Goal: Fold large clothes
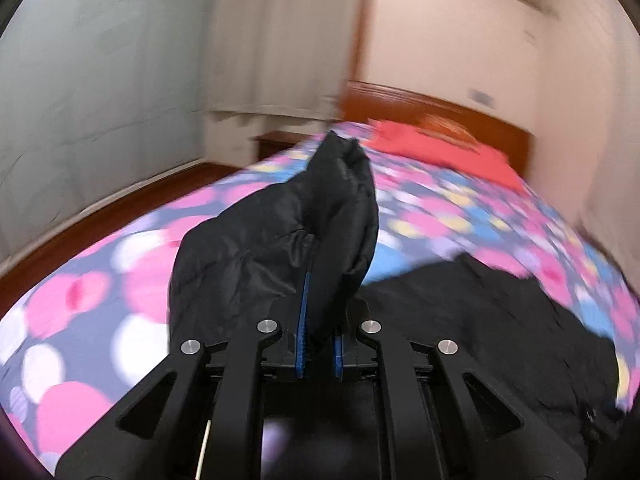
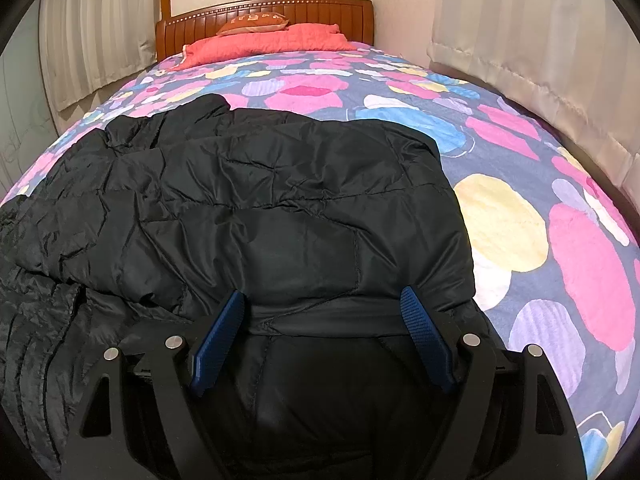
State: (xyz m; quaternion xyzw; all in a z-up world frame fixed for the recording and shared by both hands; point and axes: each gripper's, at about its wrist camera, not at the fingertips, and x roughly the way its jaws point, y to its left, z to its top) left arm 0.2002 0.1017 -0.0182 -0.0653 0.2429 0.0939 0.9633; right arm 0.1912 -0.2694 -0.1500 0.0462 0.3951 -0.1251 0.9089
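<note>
The black puffer jacket [image 2: 256,208] lay spread across the near end of the bed, on the spotted bedspread [image 2: 520,208]. It looked light, puffy and soft, with a slick nylon shell, so probably the kind of thing that slides out of a shallow pinch and springs back after folding. Best bets for a hold seemed to be the stitched hem band or a cuff, not the fat quilted middle.

The left gripper [image 1: 320,312] was pinched tight on a bunched-up part of the jacket [image 1: 280,240], maybe a sleeve, lifted off the bed. The right gripper [image 2: 324,332] sat spread wide over the hem, pads apart, gripping nothing.

The orange cushion [image 2: 254,22] by the headboard [image 2: 332,10] had lettering, too small to read. No brand was visible on the jacket.
</note>
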